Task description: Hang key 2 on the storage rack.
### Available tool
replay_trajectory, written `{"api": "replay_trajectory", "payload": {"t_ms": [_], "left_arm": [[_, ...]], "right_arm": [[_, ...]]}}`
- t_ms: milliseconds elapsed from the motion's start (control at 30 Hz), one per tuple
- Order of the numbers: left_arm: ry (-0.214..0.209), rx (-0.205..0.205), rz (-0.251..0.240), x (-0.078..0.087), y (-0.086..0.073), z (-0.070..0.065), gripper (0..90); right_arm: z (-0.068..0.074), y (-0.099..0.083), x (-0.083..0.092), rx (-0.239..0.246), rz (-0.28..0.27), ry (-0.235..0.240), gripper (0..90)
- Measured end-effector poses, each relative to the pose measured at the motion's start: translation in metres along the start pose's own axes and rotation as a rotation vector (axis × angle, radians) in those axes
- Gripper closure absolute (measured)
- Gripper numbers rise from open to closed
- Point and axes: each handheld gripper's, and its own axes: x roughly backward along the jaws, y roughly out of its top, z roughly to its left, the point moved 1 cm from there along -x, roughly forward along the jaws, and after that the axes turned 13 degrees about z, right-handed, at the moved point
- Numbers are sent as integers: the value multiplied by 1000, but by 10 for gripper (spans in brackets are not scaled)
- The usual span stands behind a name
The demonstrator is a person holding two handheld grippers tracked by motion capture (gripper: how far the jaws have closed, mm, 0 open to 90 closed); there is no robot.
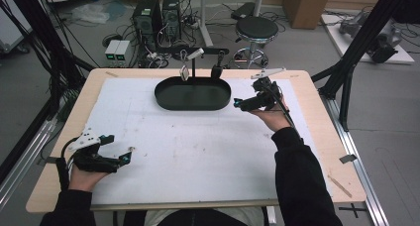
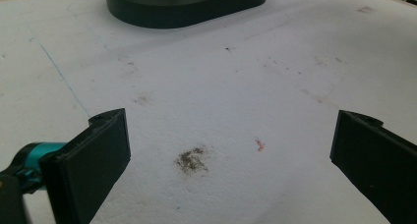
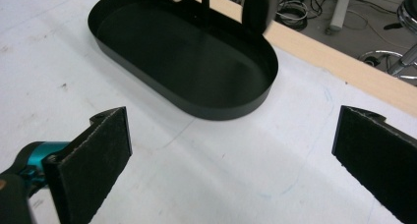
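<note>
A black oval tray lies empty at the back middle of the white sheet. My left gripper rests low at the front left, open, nothing between its jaws; a dark smudge marks the sheet ahead of it. In the left gripper view the jaws stand wide apart and the tray wall is far ahead. My right gripper hovers just right of the tray, open and empty. Its own view shows wide jaws facing the tray's near wall.
Behind the tray stands a thin black stand with a pale metal piece and a black piece hanging from it. Beyond the wooden table edge are a stool, computer towers and black frame posts.
</note>
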Motion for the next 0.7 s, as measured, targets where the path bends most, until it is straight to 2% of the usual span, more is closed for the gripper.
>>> {"api": "replay_trajectory", "payload": {"t_ms": [100, 300, 500, 700], "left_arm": [[-4, -2, 9, -1, 0, 0, 21], [-11, -6, 23, -2, 0, -1, 21], [-18, -10, 37, -3, 0, 0, 20], [-19, -8, 42, -2, -1, -2, 21]], "right_arm": [[1, -9, 2, -2, -22, -12, 7], [6, -26, 1, -12, -30, 0, 7], [9, -45, 3, -23, -28, 36, 7], [12, -63, 11, -34, -60, 60, 7]]}}
